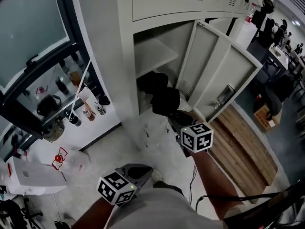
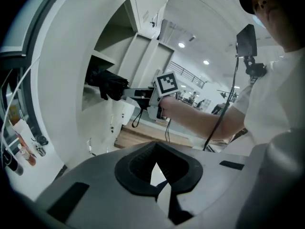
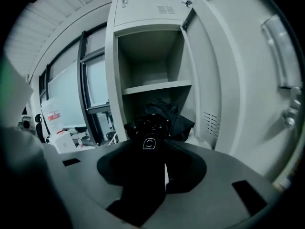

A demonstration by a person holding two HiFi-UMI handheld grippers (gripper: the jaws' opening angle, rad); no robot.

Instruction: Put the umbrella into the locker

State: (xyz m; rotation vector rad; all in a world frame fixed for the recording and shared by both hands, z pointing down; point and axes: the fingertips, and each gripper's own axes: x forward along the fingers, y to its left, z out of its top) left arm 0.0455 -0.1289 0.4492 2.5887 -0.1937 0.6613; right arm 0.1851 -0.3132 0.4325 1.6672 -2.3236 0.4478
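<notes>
The folded black umbrella sticks out ahead of my right gripper, which is shut on its handle. Its tip is at the mouth of the open locker, under the shelf. In the right gripper view the handle with a small logo lies between the jaws, and the bunched canopy is in front of the lower compartment. The left gripper view shows the umbrella and the right gripper from the side. My left gripper hangs low and back, jaws together with nothing in them.
The locker door stands swung out to the right. A glass-fronted cabinet with bottles is on the left, with a white container on the floor below it. Wooden boards lie right of the locker. Desks and people are far right.
</notes>
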